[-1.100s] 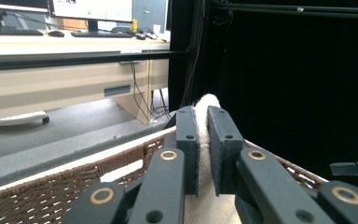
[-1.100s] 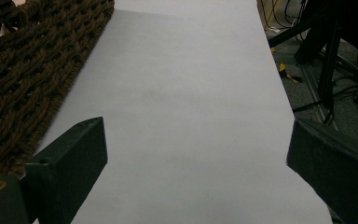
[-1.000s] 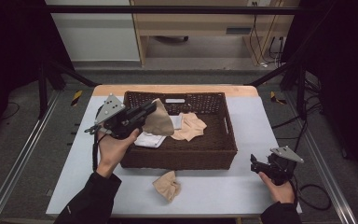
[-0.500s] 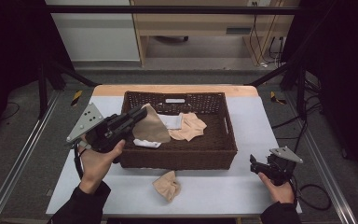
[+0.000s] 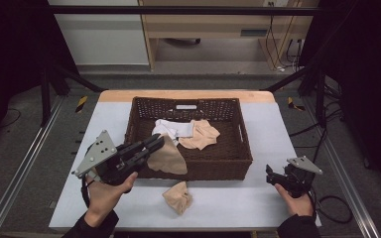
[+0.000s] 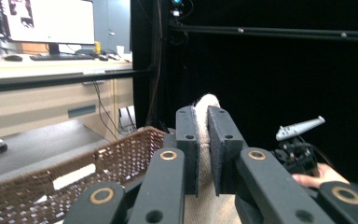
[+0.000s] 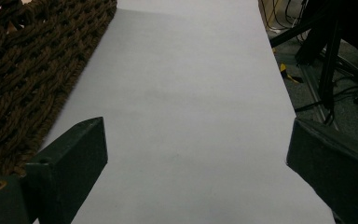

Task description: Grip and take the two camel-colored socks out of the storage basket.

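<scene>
**Left gripper pinches a beige cloth at the basket's near-left edge**

A brown wicker basket (image 5: pixel 238 148) stands in the middle of a white table (image 5: pixel 278 129), toward the far side. The left gripper (image 5: pixel 155 144), held in the person's left hand (image 5: pixel 104 191), is raised at the basket's near-left corner and points right and slightly far. Its jaws are pressed onto a beige cloth (image 5: pixel 168 157), which hangs from them in a loose triangle over the basket's near wall. In the left gripper view the same cloth (image 6: pixel 206 135) is sandwiched between the two black pads, with a rounded fold sticking out past the tips and the rest dropping below them. The woven rim of the basket (image 6: pixel 98 163) runs off to the left of the jaws there.

Inside the basket lie a white cloth (image 5: pixel 171 129) and, just to its right and touching it, another beige cloth (image 5: pixel 202 135). A third beige piece (image 5: pixel 178 197) lies crumpled on the table, near the basket's near wall but apart from it.

The right gripper (image 5: pixel 269 173) rests low at the near-right part of the table, well apart from the basket, held in the right hand (image 5: pixel 297 202). In the right gripper view its jaws stand wide apart with nothing between them but bare table; the basket's side shows at the left.
</scene>
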A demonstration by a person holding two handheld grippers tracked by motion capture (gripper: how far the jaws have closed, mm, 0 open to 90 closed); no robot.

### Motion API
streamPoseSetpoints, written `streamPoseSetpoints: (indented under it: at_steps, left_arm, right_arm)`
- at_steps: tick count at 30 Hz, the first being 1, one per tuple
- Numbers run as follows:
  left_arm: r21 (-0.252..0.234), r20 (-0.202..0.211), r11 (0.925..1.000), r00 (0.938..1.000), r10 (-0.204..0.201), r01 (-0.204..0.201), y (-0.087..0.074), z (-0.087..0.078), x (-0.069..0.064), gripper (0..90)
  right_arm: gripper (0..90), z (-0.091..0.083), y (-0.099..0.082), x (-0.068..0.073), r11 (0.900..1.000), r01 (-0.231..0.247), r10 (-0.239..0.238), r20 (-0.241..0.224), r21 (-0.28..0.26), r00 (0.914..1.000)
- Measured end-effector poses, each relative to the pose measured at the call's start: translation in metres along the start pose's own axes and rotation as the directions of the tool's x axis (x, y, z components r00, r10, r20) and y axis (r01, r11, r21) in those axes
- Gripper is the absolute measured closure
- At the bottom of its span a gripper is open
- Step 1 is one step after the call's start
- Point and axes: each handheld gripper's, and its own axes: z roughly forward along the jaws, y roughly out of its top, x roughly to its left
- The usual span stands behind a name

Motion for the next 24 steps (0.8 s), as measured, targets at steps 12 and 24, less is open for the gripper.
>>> streamPoseSetpoints:
  at_steps: [12,24]
  left_arm:
    - [0.121,0.03,0.9925,0.9994,-0.019,0.015,-0.04,0.008,-0.009,82.7]
    - [0.245,0.049,0.9676,0.9958,-0.077,0.063,-0.083,0.024,-0.011,82.7]
  right_arm:
    - [5.4,0.0,-0.001,0.0,1.0,0.003,-0.003,0.0,0.002,1.0]
    - [5.5,0.001,-0.003,0.001,0.9999,0.008,-0.008,0.0,0.013,1.0]
